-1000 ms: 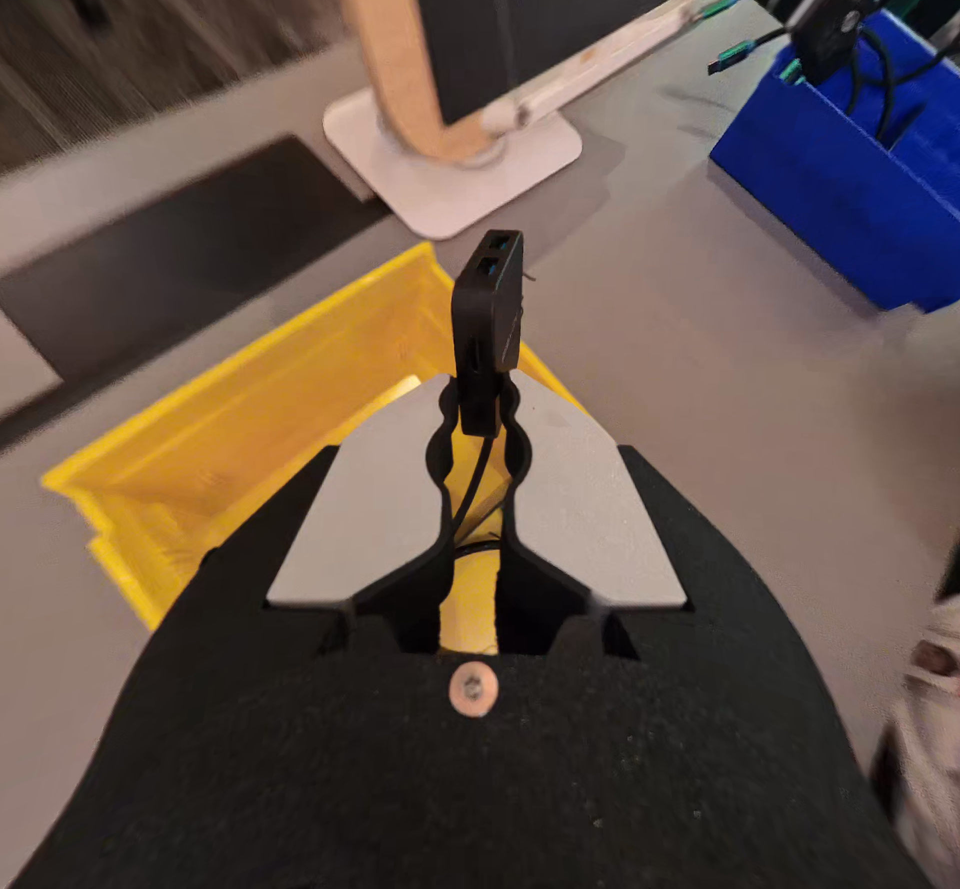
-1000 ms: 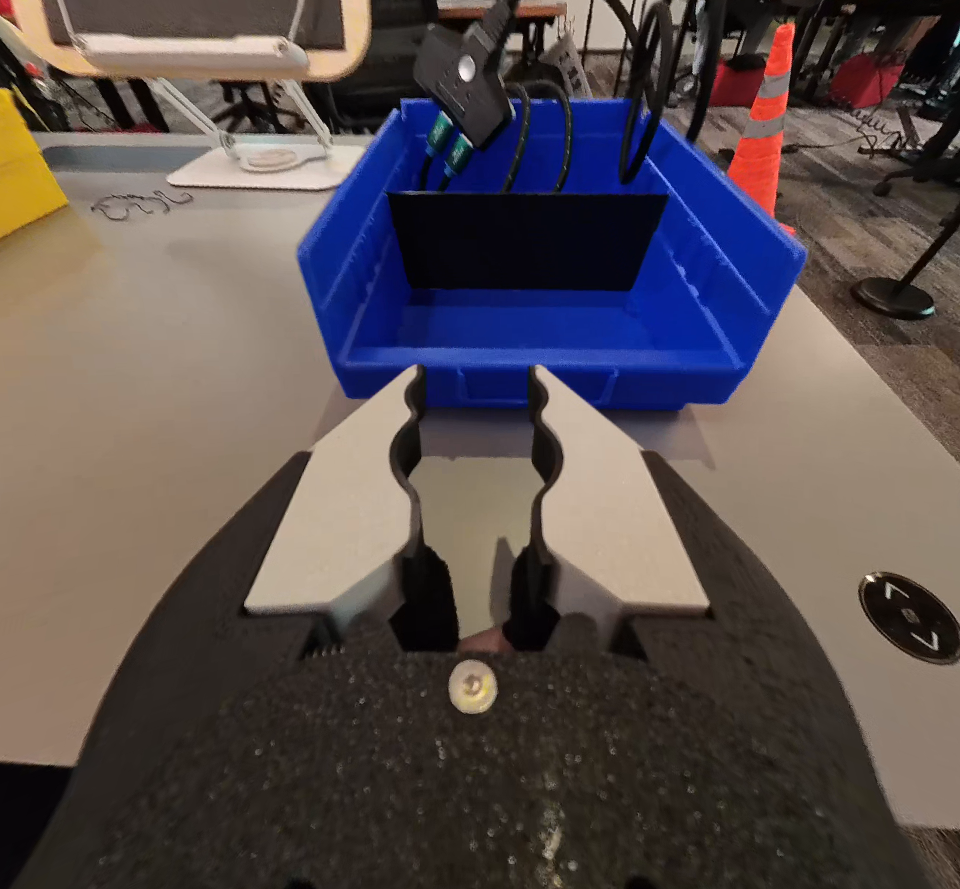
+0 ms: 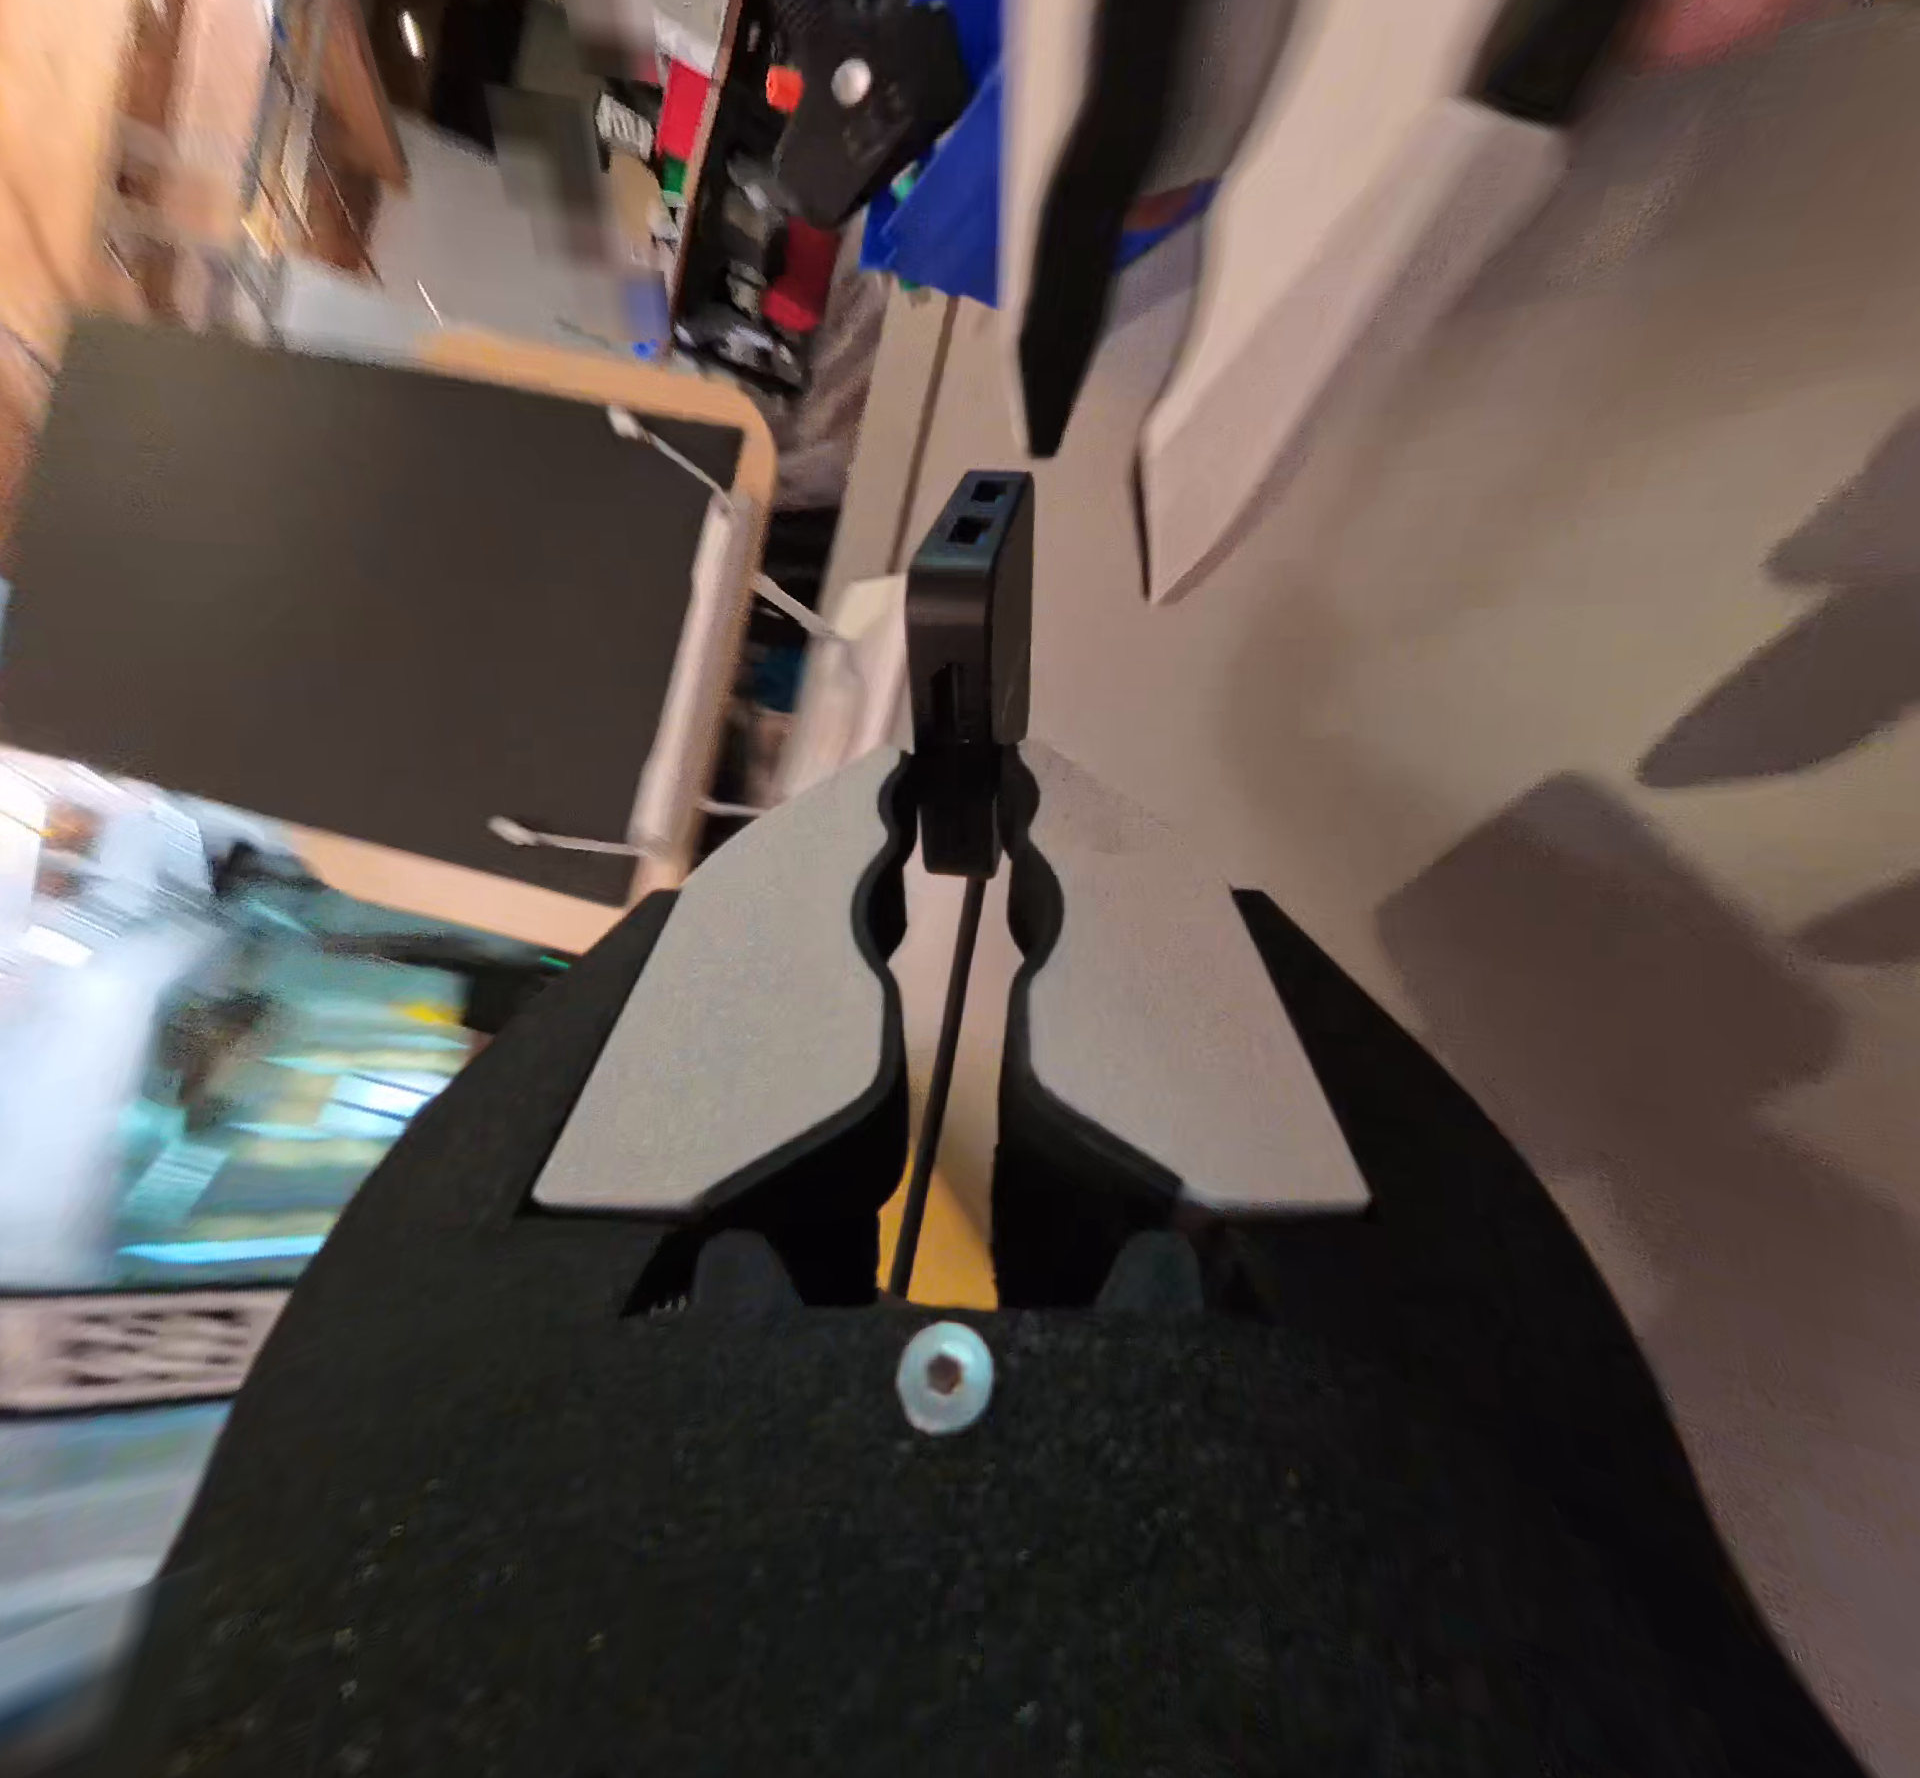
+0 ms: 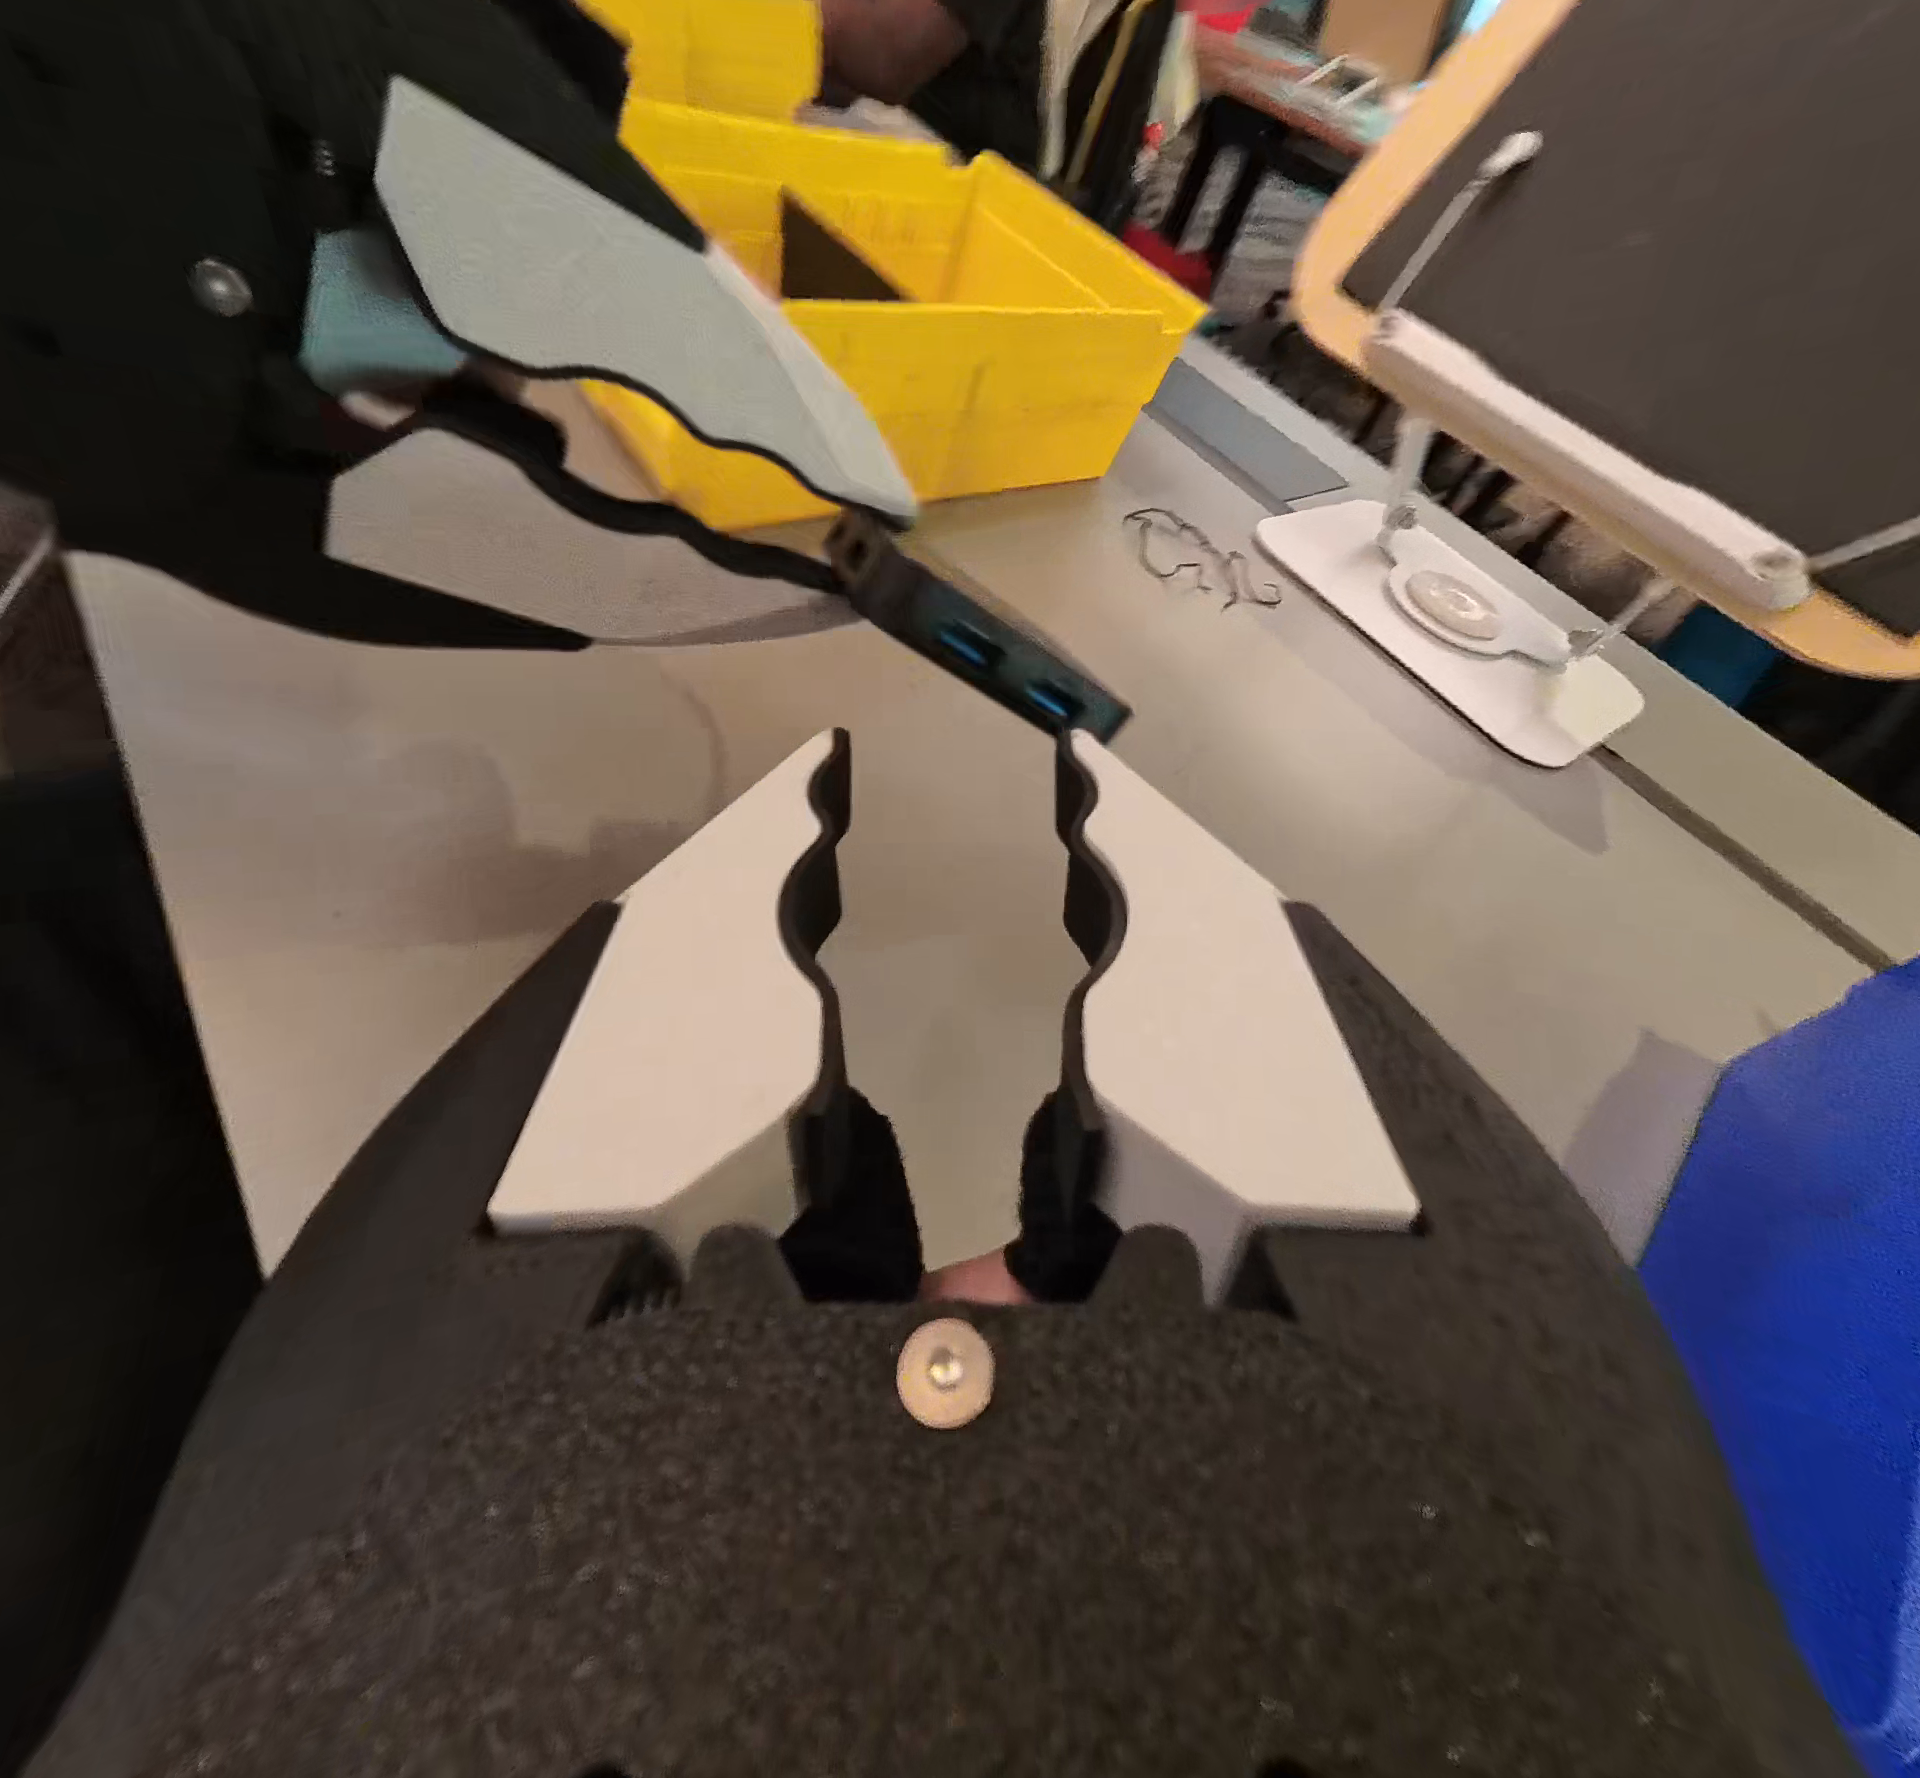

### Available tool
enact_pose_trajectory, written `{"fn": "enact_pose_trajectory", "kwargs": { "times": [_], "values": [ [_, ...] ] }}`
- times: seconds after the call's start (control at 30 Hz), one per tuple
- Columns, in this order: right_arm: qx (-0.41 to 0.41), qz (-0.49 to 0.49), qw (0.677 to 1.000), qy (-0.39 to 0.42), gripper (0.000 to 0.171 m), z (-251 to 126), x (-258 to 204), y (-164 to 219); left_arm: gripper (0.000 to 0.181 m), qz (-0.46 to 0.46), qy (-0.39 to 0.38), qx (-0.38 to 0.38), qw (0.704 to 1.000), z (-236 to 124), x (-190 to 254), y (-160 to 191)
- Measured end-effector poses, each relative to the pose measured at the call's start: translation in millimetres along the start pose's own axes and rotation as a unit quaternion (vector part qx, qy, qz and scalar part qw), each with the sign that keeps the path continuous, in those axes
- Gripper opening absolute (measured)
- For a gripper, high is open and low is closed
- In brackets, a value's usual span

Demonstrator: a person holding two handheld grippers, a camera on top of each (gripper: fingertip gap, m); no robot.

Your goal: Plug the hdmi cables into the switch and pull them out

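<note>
Between the fingertips of the left gripper [image 3: 961, 778], in the left wrist view, sits the narrow end of a small black switch [image 3: 971, 606], clamped tight, with its two ports facing away from the camera and a thin black cable [image 3: 940, 1053] trailing back between the fingers. Beyond it the right gripper [image 3: 1101, 440] shows blurred over the grey table [image 3: 1455, 648], and a dark board in a wooden frame [image 3: 364, 585] fills the left. From the right wrist view, the right gripper [image 4: 948, 752] stands with its fingers apart and nothing between them, low over the table [image 4: 1299, 845]. Just ahead of its tips hangs the switch [image 4: 987, 642], two blue ports visible, gripped by the left gripper [image 4: 862, 523] coming from the upper left. Behind lie yellow bins [image 4: 997, 357]; a blue bin [image 4: 1808, 1313] edges the right.
</note>
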State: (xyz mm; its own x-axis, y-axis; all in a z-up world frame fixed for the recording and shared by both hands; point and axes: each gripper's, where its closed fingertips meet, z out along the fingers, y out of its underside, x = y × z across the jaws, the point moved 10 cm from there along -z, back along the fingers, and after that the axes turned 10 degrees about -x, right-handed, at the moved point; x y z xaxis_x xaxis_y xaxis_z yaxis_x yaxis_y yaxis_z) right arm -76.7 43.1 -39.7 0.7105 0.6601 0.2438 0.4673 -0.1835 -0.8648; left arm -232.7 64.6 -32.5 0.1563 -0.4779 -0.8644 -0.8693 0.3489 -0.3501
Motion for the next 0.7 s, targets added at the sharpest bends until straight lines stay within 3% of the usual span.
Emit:
{"fn": "enact_pose_trajectory", "kwargs": {
  "times": [0.07, 0.1, 0.2, 0.3, 0.47, 0.57, 0.7],
  "values": [
    [0.030, 0.049, 0.998, 0.015, 0.039, 0, 4, 7, 0.014, -0.161, 0.067, 0.010, 0.985, 4, -10, 8],
    [0.034, 0.069, 0.997, 0.018, 0.039, 1, 7, 10, 0.014, -0.253, 0.115, 0.025, 0.960, 6, -15, 12],
    [0.058, 0.064, 0.996, 0.035, 0.047, 6, 5, 12, 0.014, -0.500, 0.236, 0.068, 0.831, 11, -32, 25],
    [0.071, -0.012, 0.992, 0.104, 0.050, 7, -10, 3, 0.014, -0.642, 0.291, 0.073, 0.705, 19, -36, 39],
    [0.021, -0.142, 0.972, 0.186, 0.054, 25, -42, -10, 0.014, -0.782, 0.346, 0.048, 0.517, 26, -19, 55],
    [-0.008, -0.245, 0.939, 0.241, 0.053, 43, -56, -6, 0.014, -0.806, 0.357, 0.050, 0.469, 28, -10, 56],
    [-0.034, -0.332, 0.886, 0.323, 0.027, 56, -56, -3, 0.014, -0.824, 0.387, 0.064, 0.409, 27, -1, 51]
  ]
}}
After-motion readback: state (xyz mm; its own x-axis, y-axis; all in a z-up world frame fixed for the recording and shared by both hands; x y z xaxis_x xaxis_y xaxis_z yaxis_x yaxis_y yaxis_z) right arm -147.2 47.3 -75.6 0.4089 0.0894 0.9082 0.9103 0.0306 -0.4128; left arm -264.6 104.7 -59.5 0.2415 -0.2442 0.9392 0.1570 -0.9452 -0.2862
